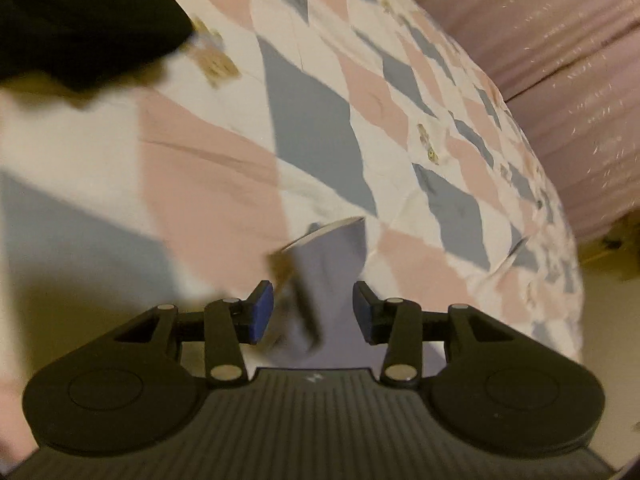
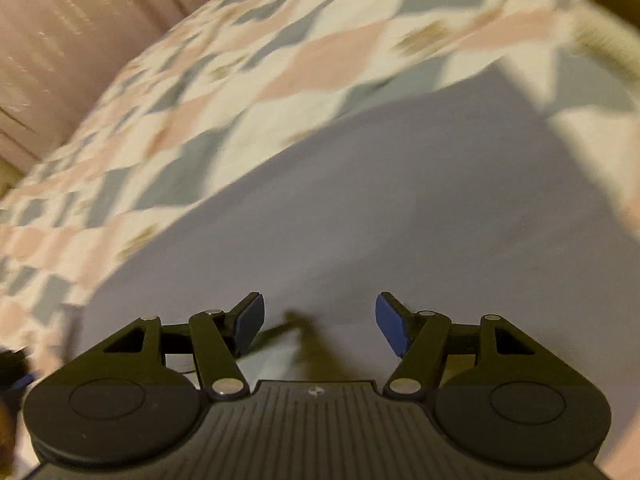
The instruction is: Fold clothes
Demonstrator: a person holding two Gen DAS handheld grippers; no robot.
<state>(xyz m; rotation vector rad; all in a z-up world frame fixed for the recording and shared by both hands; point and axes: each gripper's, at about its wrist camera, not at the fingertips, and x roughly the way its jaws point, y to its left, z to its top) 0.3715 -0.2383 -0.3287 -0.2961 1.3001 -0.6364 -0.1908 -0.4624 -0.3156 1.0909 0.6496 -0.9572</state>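
Closest in the left wrist view, the left claw [image 1: 313,312] has its 2 blue pads [image 1: 262,312] set apart, and a blurred strip of the lavender garment [image 1: 340,248] rises between them. Whether either pad touches the cloth cannot be told through the blur. In the right wrist view, the right claw [image 2: 319,322] stands wide, gripping nothing, just above the same lavender garment [image 2: 360,208], which spreads flat on the bed. A dark shadow falls on the cloth between its pads [image 2: 390,326]. Beyond the garment lies the bedspread [image 1: 320,120], patterned in pink, grey and white diamonds. A black cloth [image 1: 80,20] sits at the upper left of the left view. Farthest off hangs a pink curtain [image 1: 560,60].
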